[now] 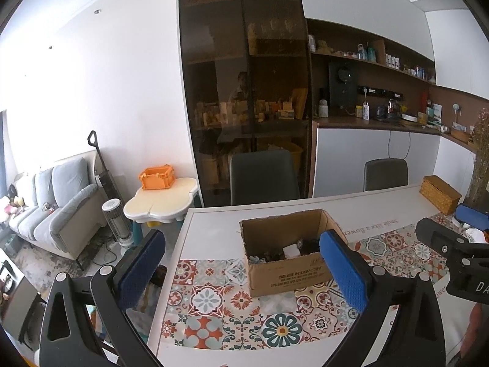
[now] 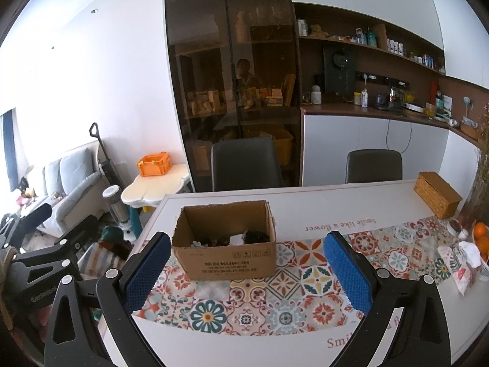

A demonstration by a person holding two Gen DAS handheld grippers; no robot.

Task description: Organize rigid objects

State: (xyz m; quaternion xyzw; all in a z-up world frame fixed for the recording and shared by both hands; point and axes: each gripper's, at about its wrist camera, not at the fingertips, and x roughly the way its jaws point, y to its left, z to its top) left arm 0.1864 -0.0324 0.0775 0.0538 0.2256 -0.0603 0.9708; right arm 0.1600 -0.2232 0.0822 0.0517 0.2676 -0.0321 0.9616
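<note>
Cardboard box [image 2: 224, 241] stands on the patterned mat [image 2: 287, 299] of the surface [image 2: 321, 205], and we see several small dark and white objects already inside it, too small for us to name. Our left tool [image 1: 241, 270] and our right tool [image 2: 247, 272] are both released, with nothing between the blue pads, and both hang above the near edge, apart from the box. We judge the work is either near its end or not yet started; we cannot tell which. A woven basket [image 2: 437, 194] and some oranges [image 2: 481, 238] remain at the right side.

Brown box [image 2: 224, 255], floral-tiled mat [image 2: 287, 309]
</note>
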